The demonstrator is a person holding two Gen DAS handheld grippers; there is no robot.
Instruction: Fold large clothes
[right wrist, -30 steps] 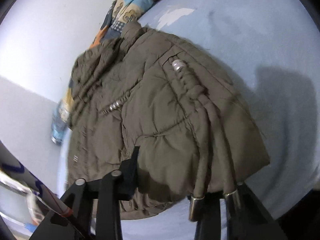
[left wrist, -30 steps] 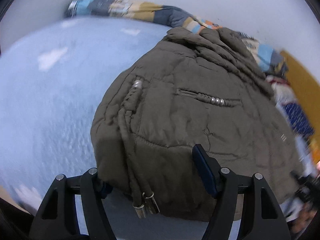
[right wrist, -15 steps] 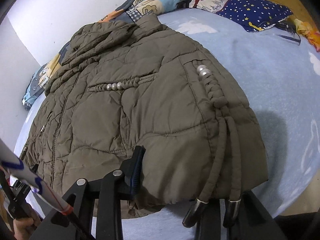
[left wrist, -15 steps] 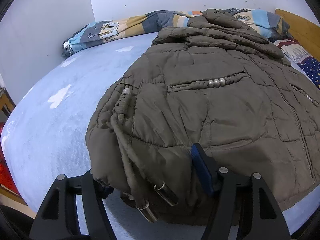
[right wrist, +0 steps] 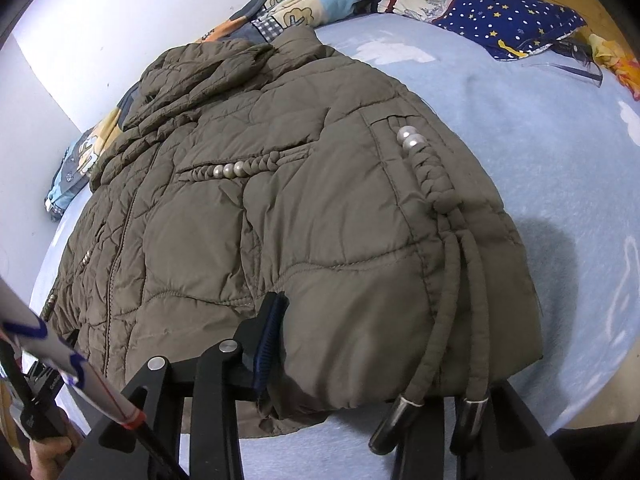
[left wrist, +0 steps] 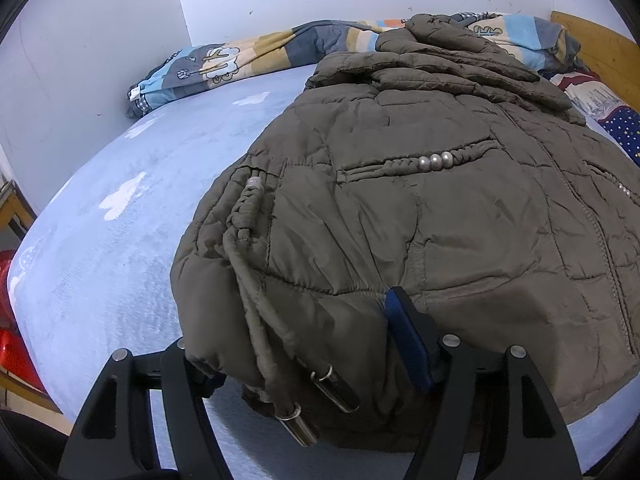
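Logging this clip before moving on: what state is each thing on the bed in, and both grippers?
Jacket: lying flat on the bed, near hem between both grippers.
Drawcords: dangling off the hem.
Left gripper: jaws opening around the hem corner.
Right gripper: jaws opening, hem between them.
Blanket: bunched by the wall.

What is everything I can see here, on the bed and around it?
jacket: one, olive-brown, quilted, folded on the bed with its hem nearest both cameras
drawcords: two per side, olive with metal tips, hanging over the hem
bedsheet: one, light blue with white clouds, under the jacket
blanket: one, striped blue, tan and grey, bunched along the wall
pillow: one, dark blue with stars, at the wooden headboard
left gripper: black, blue pads, jaws opening, hem corner between them
right gripper: black, blue pads, jaws opening, the other hem corner between them
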